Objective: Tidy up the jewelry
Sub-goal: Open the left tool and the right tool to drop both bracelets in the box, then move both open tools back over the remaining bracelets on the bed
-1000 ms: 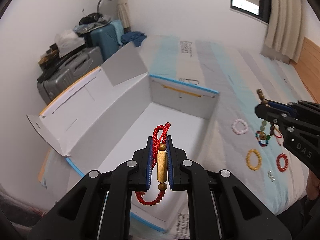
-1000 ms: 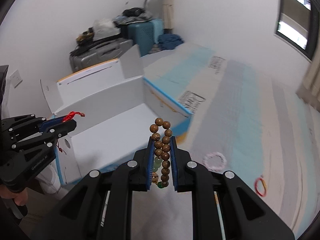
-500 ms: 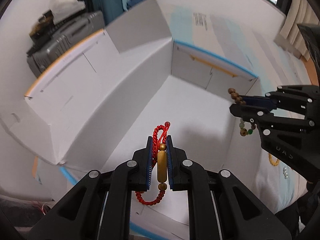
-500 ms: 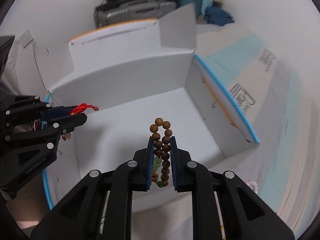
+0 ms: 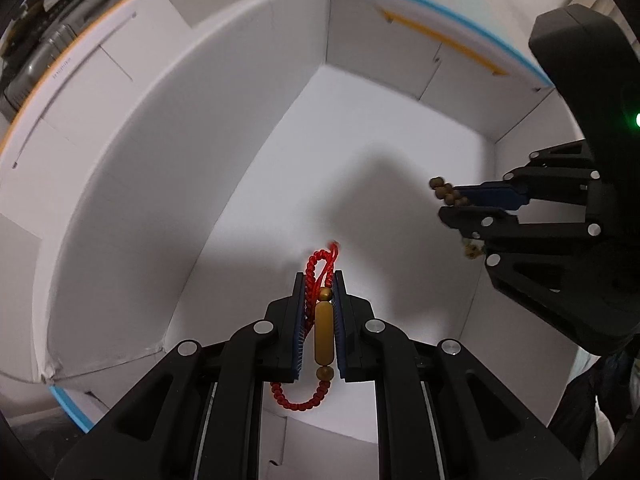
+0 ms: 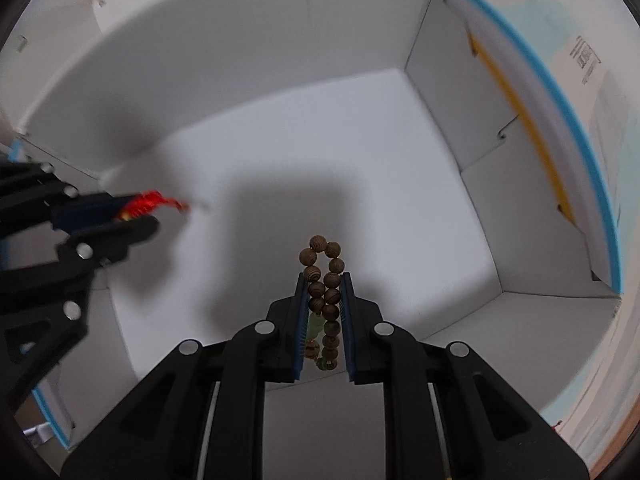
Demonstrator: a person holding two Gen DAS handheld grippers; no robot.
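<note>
My left gripper (image 5: pixel 319 280) is shut on a red beaded bracelet (image 5: pixel 324 332) with a long gold bead, held over the floor of an open white cardboard box (image 5: pixel 160 184). My right gripper (image 6: pixel 324 280) is shut on a brown wooden bead bracelet (image 6: pixel 326 284) with green beads behind it, also held inside the box (image 6: pixel 360 140). The right gripper shows at the right of the left wrist view (image 5: pixel 452 204), with its brown beads (image 5: pixel 446 194). The left gripper shows at the left of the right wrist view (image 6: pixel 154 212), with the red bracelet (image 6: pixel 150 204).
The box walls stand close on all sides, with blue and orange trim along the far rim (image 5: pixel 440 28). A striped bed cover (image 6: pixel 600 80) lies beyond the right wall. A grey suitcase (image 5: pixel 36 52) sits beyond the left flap.
Both grippers have moved from above the bed down into the white box, each still holding its bracelet. The box now fills both views.
</note>
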